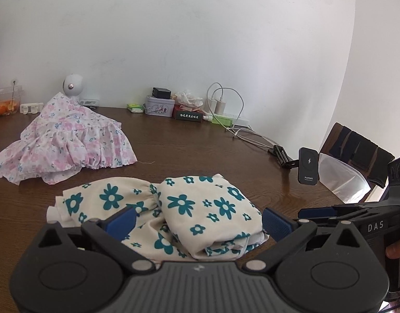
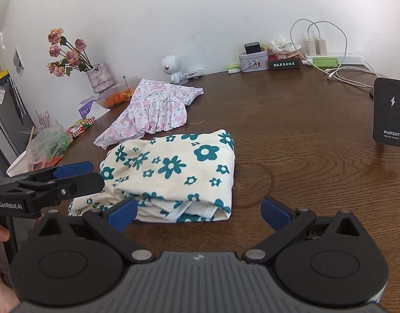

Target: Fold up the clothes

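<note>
Folded garment: a cream garment with teal flowers [image 2: 171, 172] is seen folded into a compact bundle, laid flat on the desk [image 2: 304, 135] near its front edge; a looser layer of the same cloth is spread beneath it toward the left.
Left hand-held gripper: the left hand-held gripper [image 1: 198, 217] is held with jaws spread wide; the folded bundle [image 1: 200, 214] lies between and under its blue pads, but nothing is pinched.
Right hand-held gripper: the right hand-held gripper [image 2: 198, 215] is likewise spread wide, its left pad [image 2: 123, 215] just over the near edge of the bundle, its other pad over bare wood; no cloth is gripped.
Unfolded garment: a white dress with pink flowers [image 2: 150, 108] is left rumpled farther back, toward the left of the desk, apart from the folded bundle.
Back edge of desk: a small white round-headed figure [image 2: 172, 67], a tin box [image 2: 253, 62], a power strip with chargers [image 2: 330, 57] and white cables are lined against the wall.
Right edge of desk: a dark wireless charger stand [image 2: 390, 112] is stood upright.
Left edge of desk: a vase of dried roses [image 2: 99, 78] and a plastic bag [image 2: 50, 143] are seen.
</note>
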A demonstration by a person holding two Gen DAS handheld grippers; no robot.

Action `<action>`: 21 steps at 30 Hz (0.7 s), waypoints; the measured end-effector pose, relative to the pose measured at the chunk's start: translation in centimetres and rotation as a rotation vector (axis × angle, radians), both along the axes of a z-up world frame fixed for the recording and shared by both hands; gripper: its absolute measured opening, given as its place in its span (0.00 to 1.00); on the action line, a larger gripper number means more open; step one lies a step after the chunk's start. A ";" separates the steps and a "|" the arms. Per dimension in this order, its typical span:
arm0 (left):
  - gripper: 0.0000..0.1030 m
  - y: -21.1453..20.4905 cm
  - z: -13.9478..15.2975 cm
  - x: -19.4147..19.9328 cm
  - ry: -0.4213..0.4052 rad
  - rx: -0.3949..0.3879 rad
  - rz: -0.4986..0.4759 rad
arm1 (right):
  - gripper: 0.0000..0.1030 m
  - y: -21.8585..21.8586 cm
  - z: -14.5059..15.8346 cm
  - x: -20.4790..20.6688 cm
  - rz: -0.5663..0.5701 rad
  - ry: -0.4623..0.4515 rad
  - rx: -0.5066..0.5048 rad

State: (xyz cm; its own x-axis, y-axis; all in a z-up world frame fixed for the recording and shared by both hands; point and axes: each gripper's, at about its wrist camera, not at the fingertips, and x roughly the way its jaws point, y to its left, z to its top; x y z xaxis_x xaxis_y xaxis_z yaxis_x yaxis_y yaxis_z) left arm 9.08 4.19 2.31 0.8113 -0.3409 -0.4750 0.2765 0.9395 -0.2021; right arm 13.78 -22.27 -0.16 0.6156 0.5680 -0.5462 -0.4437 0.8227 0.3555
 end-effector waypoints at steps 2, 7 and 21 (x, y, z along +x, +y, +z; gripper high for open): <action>0.97 0.3 0.3 1.4 0.001 0.015 0.012 | 1.00 0.0 -0.2 2.0 0.011 0.024 0.028; 0.80 0.4 0.2 4.3 0.043 0.041 0.044 | 1.00 0.6 -1.3 5.8 0.023 0.085 0.048; 0.31 -0.6 -2.4 5.4 0.087 0.107 -0.050 | 0.74 1.7 -3.4 9.2 0.080 0.193 0.113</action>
State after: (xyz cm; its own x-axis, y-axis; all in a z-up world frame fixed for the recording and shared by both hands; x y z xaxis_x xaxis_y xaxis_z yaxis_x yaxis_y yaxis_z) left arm 14.49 3.63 -0.09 0.7487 -0.3235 -0.5786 0.3090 0.9425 -0.1272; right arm 22.99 -20.55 -3.52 0.4567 0.6746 -0.5799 -0.4204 0.7382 0.5276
